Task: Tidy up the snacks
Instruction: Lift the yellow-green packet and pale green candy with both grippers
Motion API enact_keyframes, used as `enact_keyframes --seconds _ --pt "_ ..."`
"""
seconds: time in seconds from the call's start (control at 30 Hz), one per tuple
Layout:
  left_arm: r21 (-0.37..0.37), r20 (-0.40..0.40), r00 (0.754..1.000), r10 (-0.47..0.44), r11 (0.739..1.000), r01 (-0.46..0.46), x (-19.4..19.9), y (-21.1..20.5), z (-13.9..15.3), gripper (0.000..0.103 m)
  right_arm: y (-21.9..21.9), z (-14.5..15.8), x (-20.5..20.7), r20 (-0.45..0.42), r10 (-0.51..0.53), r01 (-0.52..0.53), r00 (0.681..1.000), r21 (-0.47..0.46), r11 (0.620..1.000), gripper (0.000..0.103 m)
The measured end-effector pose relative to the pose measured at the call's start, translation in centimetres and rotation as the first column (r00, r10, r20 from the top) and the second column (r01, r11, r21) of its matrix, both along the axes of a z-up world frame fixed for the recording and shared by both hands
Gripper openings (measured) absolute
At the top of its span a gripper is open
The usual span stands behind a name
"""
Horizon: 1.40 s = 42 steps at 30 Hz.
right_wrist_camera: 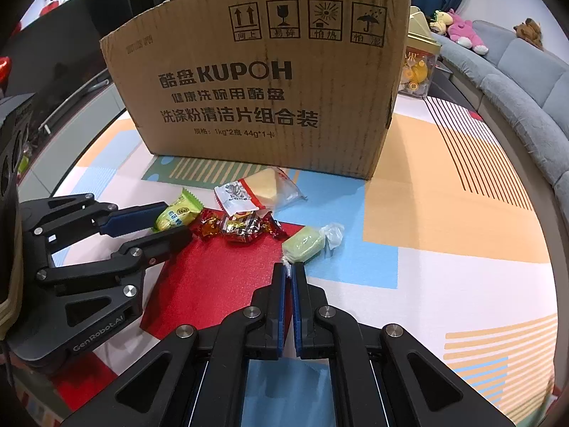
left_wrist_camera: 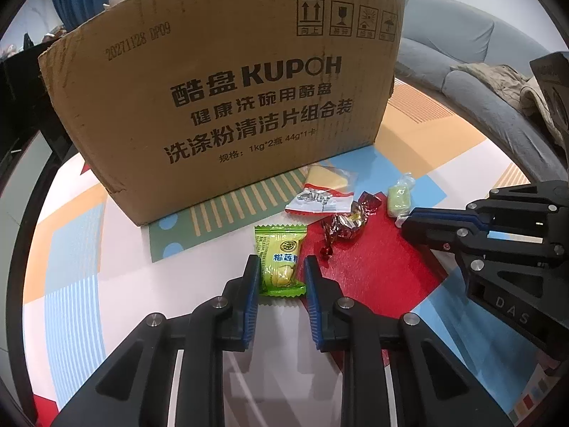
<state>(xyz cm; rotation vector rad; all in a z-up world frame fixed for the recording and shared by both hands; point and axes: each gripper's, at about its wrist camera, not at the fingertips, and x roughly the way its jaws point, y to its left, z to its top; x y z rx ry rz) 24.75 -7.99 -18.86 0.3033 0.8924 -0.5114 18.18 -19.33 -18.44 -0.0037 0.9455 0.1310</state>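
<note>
A green durian candy packet (left_wrist_camera: pixel 281 261) lies on the mat between the fingers of my left gripper (left_wrist_camera: pixel 279 267), which is open around it; it also shows in the right wrist view (right_wrist_camera: pixel 176 213). My right gripper (right_wrist_camera: pixel 288 268) is shut on the twisted wrapper end of a pale green candy (right_wrist_camera: pixel 306 243), also seen in the left wrist view (left_wrist_camera: pixel 398 199). A red foil candy (left_wrist_camera: pixel 346 226) (right_wrist_camera: pixel 240 227), a red-and-white packet (left_wrist_camera: pixel 318 201) (right_wrist_camera: pixel 236 195) and a clear bag with a yellow cake (left_wrist_camera: pixel 325 178) (right_wrist_camera: pixel 275 186) lie in front of the cardboard box (left_wrist_camera: pixel 227 99) (right_wrist_camera: pixel 270 82).
The snacks lie on a colourful patterned mat (right_wrist_camera: pixel 444 213) on the floor. A grey sofa (right_wrist_camera: pixel 515 82) with plush toys curves along the right. A gold-lidded clear container (right_wrist_camera: pixel 419 67) stands behind the box. Dark furniture (right_wrist_camera: pixel 53 71) stands at the left.
</note>
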Motion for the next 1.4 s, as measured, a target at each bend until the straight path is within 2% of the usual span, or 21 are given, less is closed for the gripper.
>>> enact_keyframes --seconds 0.83,1.4 --pt "-0.016 0.018 0.999 0.039 0.999 -0.038 -0.6 0.5 1.4 0.024 0.3 2.3 -0.5 0.072 0.017 -0.017 0.997 -0.007 1.0 0.004" --pt "-0.053 0.083 0.989 0.12 0.992 -0.116 -2.2 2.2 6.6 0.024 1.2 6.8 -1.6 0.163 0.036 -0.036 0.986 -0.004 0.999 0.004"
